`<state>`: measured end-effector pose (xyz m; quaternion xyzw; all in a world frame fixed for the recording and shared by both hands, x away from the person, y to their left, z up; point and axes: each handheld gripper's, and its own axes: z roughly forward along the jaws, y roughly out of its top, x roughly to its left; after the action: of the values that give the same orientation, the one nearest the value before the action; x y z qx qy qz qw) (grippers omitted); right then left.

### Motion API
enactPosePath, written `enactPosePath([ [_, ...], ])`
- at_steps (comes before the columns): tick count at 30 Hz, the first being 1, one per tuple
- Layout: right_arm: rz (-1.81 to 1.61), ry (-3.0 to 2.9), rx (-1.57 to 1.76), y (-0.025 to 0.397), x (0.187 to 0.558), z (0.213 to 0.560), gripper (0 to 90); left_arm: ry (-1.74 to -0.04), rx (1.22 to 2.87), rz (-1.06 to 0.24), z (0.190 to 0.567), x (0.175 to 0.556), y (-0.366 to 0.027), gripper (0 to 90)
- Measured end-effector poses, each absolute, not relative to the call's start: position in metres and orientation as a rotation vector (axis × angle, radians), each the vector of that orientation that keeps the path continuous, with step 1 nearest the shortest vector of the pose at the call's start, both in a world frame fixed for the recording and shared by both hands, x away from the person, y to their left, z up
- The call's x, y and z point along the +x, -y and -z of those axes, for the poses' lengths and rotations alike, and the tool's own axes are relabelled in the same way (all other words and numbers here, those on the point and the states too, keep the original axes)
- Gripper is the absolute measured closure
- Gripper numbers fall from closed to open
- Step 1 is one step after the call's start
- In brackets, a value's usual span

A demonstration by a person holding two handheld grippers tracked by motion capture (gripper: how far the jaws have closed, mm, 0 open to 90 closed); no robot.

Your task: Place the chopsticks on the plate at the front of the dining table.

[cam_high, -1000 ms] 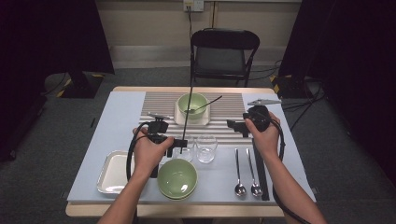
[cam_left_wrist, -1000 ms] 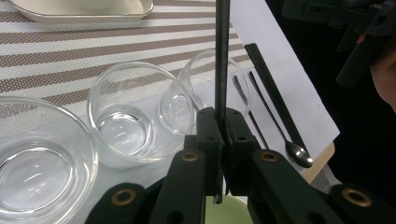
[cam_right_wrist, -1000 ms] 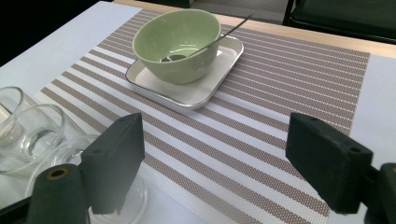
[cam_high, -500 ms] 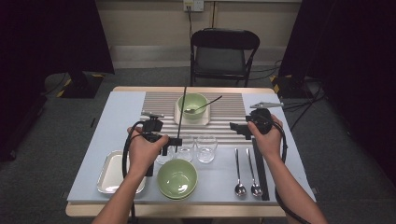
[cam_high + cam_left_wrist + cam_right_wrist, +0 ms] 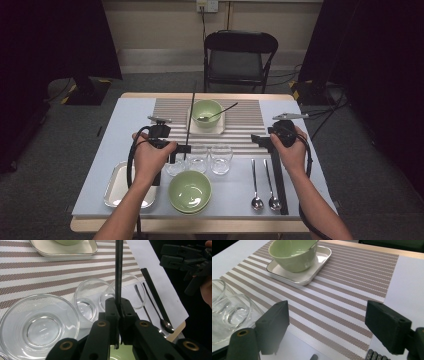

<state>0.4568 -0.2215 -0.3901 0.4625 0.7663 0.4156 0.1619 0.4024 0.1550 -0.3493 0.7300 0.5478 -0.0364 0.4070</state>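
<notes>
My left gripper (image 5: 181, 149) is shut on a black chopstick (image 5: 190, 117), which stands nearly upright over the glasses. In the left gripper view the jaws (image 5: 119, 315) pinch the chopstick (image 5: 119, 270) near its lower end. A second chopstick (image 5: 278, 180) lies flat on the table at the right, beside two spoons (image 5: 263, 187). My right gripper (image 5: 261, 140) hovers just above that chopstick's far end, open, with nothing between its jaws (image 5: 329, 327). The tip of the lying chopstick (image 5: 375, 356) shows at the bottom of the right gripper view.
A green bowl with a spoon (image 5: 207, 112) sits on a small tray on the striped mat (image 5: 245, 127). A glass bowl (image 5: 175, 166) and two glasses (image 5: 210, 159) stand mid-table. Another green bowl (image 5: 190, 191) and a metal tray (image 5: 116, 186) lie at the front.
My left hand has drifted a little left and away with the chopstick, which now leans slightly. The right gripper has hardly moved.
</notes>
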Motion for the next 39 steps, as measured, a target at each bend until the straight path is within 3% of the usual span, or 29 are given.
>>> enactPosePath([
  [39, -1.109, -2.166, 1.404, 0.27, 0.447, 0.425, 18.7, -1.411, 1.858, 0.087, 0.345, 0.422, -0.155, 87.2],
])
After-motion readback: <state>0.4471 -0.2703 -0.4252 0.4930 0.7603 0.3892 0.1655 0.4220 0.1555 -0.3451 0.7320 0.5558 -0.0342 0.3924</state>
